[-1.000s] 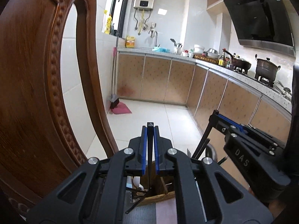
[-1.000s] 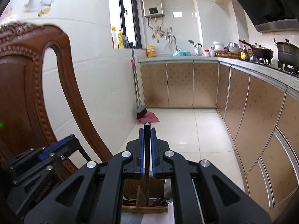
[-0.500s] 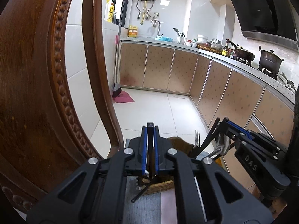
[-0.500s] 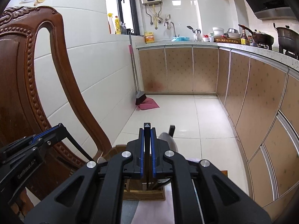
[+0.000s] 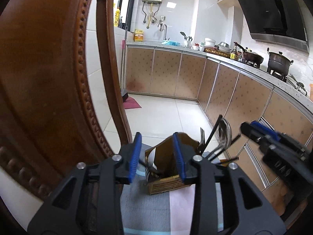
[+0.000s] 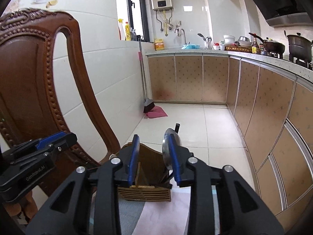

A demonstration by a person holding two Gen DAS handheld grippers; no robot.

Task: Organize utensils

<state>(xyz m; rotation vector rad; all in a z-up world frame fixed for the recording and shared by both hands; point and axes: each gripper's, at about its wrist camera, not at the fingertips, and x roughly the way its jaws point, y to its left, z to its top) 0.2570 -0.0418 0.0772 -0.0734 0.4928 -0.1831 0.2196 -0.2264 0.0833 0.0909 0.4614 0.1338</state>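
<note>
Mostly done: fork (image 5: 201,139), spoon (image 5: 225,133) upright in wooden holder (image 5: 166,184); left claw (image 5: 157,157), right claw (image 6: 153,157) both spread, empty.

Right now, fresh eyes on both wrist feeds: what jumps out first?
The wooden utensil holder dead ahead on the striped cloth, with a fork and a spoon sticking up from its right side. Both the left gripper and the right gripper are open and empty around it. A carved wooden chair back fills the left.
</note>
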